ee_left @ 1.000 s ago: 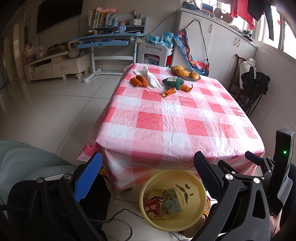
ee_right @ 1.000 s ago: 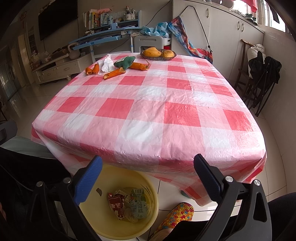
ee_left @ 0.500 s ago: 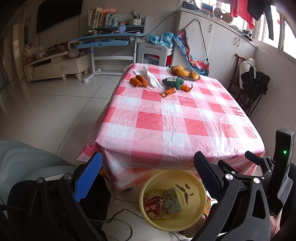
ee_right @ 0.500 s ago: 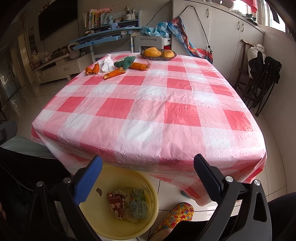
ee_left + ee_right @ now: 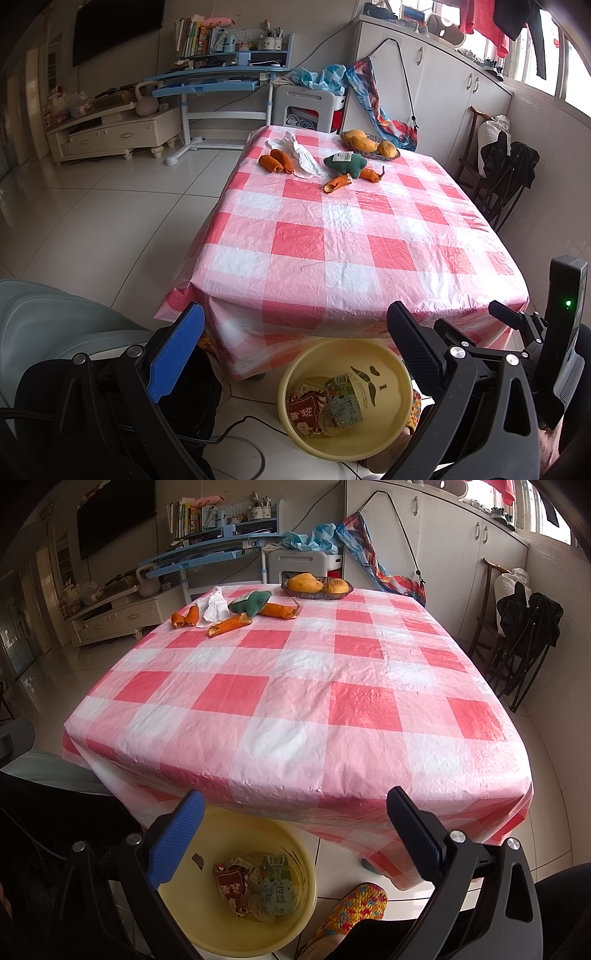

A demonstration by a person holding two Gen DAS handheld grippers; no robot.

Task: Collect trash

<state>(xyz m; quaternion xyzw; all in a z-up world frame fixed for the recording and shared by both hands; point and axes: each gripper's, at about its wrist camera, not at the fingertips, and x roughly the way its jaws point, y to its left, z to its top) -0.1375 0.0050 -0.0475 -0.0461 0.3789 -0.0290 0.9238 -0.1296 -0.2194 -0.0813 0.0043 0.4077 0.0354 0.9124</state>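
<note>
Between our spread left fingers (image 5: 295,343) sits the basin (image 5: 391,432), wrappers (image 5: 325,406) inside, print unreadable. Our right gripper (image 5: 295,823) gapes empty too, just before the table (image 5: 295,775) edge. Beyond, open cloth runs to peels (image 5: 229,624), tissue (image 5: 214,605) and a tagged green toy (image 5: 345,163).

Your two wrist views — low, near the red-and-white checked plastic tablecloth's (image 5: 332,236) front edge, facing across it — share the round yellow plastic basin (image 5: 295,915) below.
</note>
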